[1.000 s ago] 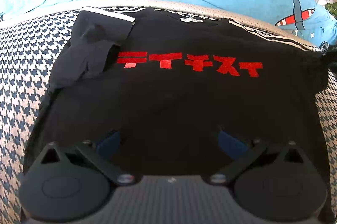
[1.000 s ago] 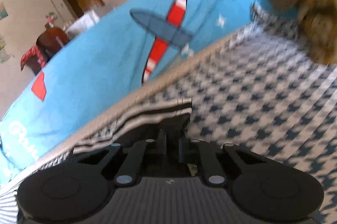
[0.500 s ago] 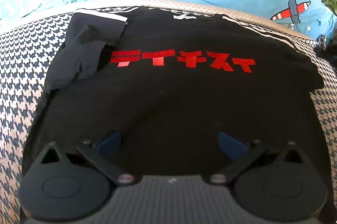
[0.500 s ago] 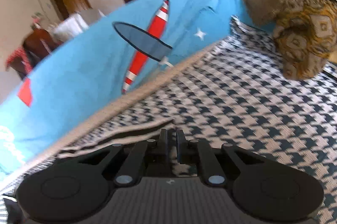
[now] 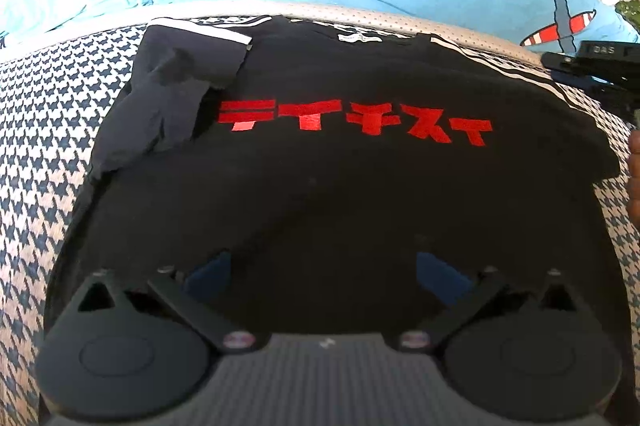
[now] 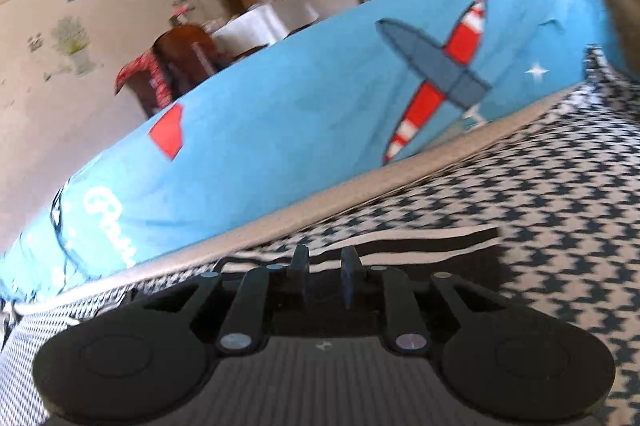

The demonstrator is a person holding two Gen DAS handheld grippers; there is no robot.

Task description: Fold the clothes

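A black T-shirt with red lettering lies spread on a houndstooth-patterned cushion, one striped sleeve folded inward. The left gripper hovers over its lower half, jaws wide apart, gripping nothing. The right gripper sits at the striped right sleeve, its narrow jaws opening. A blue airplane-print cover lies behind.

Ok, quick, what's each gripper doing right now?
Left gripper: open, empty, over the shirt.
Right gripper: opening; the striped sleeve lies beyond its fingers.
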